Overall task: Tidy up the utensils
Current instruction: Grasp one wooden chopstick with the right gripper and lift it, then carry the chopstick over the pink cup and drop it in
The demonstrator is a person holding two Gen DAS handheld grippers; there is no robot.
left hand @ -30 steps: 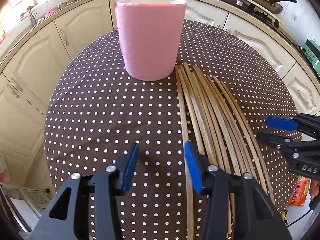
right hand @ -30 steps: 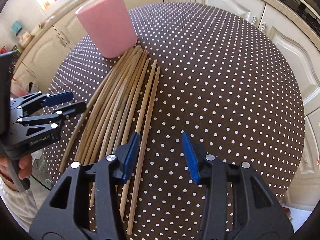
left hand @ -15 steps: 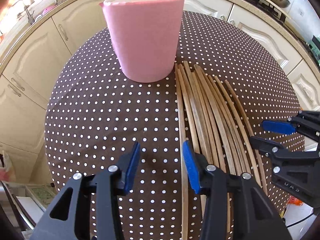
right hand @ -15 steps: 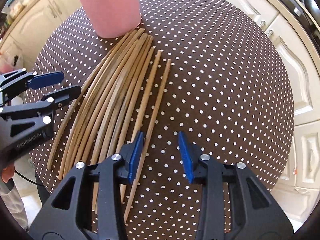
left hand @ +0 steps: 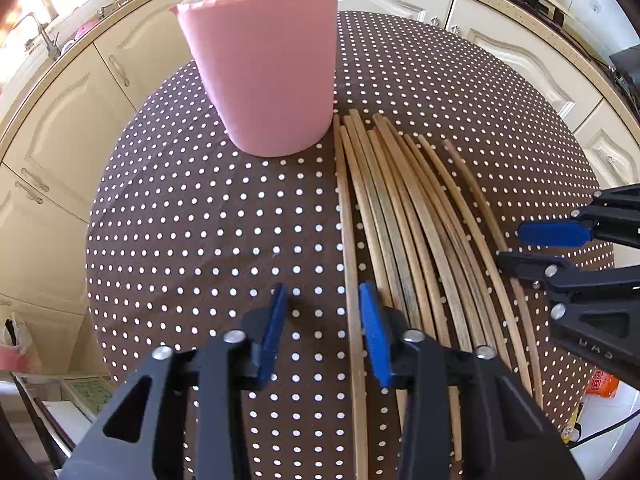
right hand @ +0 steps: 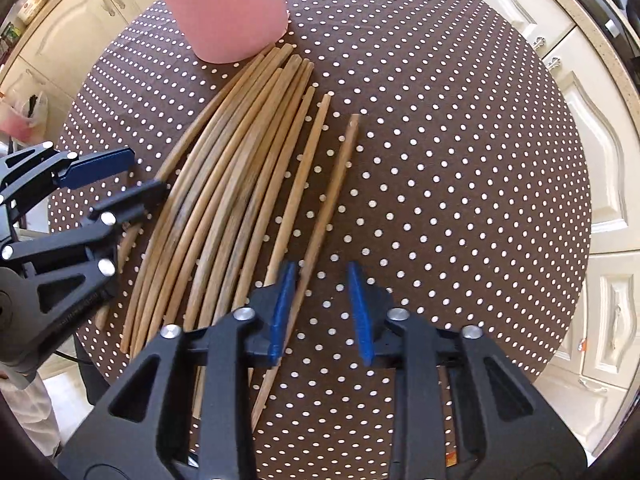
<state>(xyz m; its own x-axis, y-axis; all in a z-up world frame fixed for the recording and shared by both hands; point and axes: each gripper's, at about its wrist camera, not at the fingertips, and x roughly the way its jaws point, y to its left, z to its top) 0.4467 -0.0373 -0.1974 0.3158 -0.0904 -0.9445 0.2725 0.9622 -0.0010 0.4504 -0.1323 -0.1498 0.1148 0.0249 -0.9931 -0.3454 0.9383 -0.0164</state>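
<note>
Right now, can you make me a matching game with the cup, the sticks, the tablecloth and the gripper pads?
Things:
1. cup
2. chopsticks
3. tablecloth
4. pads of the left gripper

Descriptions:
A. brown with white dots
B. blue
C. pink, standing upright
D. wooden, lying side by side

Pairs: 1-C, 2-D, 3-A, 4-B
</note>
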